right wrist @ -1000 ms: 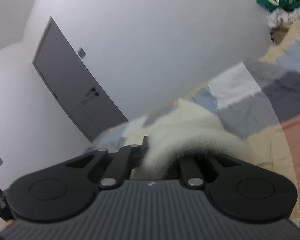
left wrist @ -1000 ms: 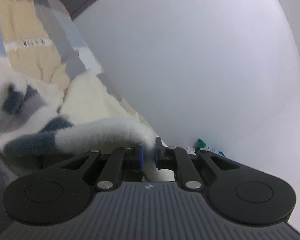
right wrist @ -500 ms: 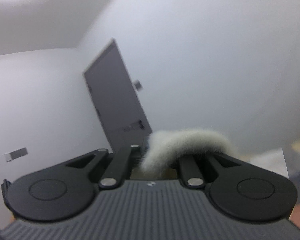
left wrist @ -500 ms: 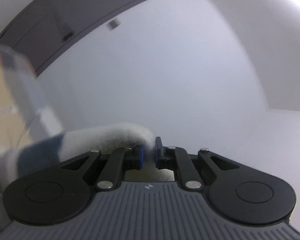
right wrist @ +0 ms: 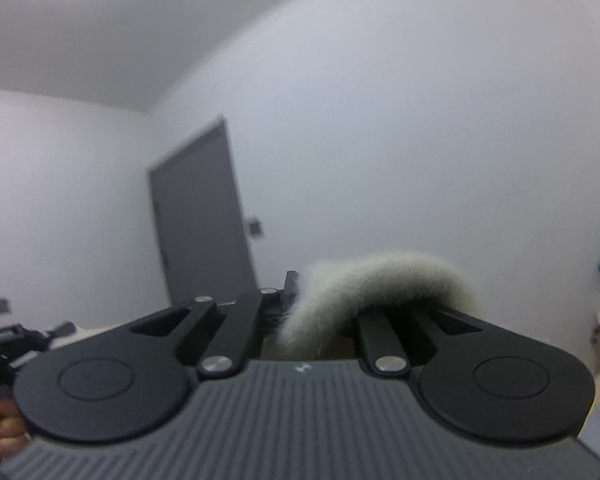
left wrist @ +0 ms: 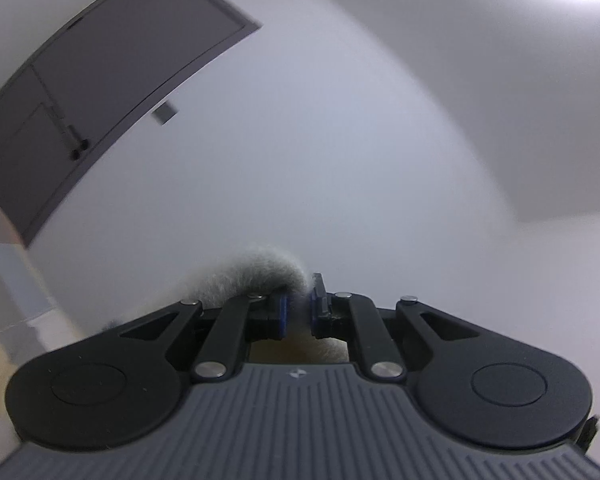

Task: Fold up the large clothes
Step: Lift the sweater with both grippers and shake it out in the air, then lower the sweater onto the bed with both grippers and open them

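We held both grippers high before a pale wall (left wrist: 360, 140) and grey door (right wrist: 204, 216). The left gripper (left wrist: 297, 312) pinched a fold of the fluffy white garment (left wrist: 252, 272) between its blue pads; the right gripper (right wrist: 300, 300) clamped another fold (right wrist: 372, 280), which draped rightward over its finger.

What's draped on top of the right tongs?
A fuzzy white fabric arches over the right tongs, which are shut on it, hiding the right-hand finger. The rest of the garment hangs out of view; behind are only wall and a grey door.
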Demonstrator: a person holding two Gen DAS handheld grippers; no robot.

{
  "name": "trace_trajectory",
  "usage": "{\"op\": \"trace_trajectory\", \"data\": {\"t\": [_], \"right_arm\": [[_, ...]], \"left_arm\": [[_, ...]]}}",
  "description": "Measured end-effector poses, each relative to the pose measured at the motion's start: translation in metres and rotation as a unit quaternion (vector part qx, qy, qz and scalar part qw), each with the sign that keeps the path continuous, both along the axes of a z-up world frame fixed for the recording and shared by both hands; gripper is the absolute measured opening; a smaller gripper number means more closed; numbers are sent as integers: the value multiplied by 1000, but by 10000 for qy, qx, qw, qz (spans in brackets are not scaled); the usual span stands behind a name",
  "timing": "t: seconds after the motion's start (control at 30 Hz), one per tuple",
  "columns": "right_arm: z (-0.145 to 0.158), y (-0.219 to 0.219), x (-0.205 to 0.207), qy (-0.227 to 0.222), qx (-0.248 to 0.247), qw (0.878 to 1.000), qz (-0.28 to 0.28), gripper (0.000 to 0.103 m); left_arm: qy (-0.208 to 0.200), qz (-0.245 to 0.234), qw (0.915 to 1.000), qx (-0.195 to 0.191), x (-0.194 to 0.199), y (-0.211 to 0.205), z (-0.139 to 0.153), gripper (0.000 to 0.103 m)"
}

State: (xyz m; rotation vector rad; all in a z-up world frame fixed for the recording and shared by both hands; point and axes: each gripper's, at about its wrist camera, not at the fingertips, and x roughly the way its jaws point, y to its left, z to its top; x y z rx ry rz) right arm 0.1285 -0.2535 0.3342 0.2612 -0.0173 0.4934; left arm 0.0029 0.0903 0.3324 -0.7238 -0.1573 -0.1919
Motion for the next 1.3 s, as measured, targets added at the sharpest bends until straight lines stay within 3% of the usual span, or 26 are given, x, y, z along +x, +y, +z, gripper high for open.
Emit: {"op": "trace_trajectory", "data": {"t": [0.23,0.4,0.53,0.7,0.73,0.87,0.97,1.07,1.1,1.13,1.2,1.27,1.3], "right_arm": [[-122,-6,112,1080,-79,9938,-233,12],[-215,-8,189,2172,-19,9756,-328,12],[-282,1,243,2436,-156,9686,-468,12],[-359,19,301,2518,-327,9659,-503,12],[-372,23,309,2552,-358,9649,-506,12],[-419,40,341,2898,-508,9541,-552,14],[-439,49,342,3142,-674,9441,-737,19],[-440,51,332,3125,-757,9434,-812,23],[-439,51,330,3109,-784,9437,-813,29],[-437,55,330,3105,-794,9440,-781,35],[-430,68,325,3072,-798,9465,-591,71],[-419,74,305,2941,-886,9500,-569,85],[-414,73,294,2876,-927,9517,-545,84]], "left_arm": [[870,309,9937,640,107,-23,-88,13],[1694,395,9816,786,192,-35,-161,13],[2263,369,9694,879,255,-33,-232,13],[2794,573,9476,1443,310,-32,-301,16],[2934,573,9435,1432,334,-22,-314,16],[3522,479,9270,1193,367,-10,-365,16],[3825,356,9157,1182,368,-4,-388,16],[3912,187,9122,1203,370,9,-391,21],[3916,73,9120,1215,379,16,-398,29],[3902,-29,9125,1226,376,15,-394,47],[3848,-91,9142,1271,364,13,-386,67],[3795,-110,9145,1399,346,8,-376,69],[3806,-164,9130,1458,341,9,-373,69]]}}
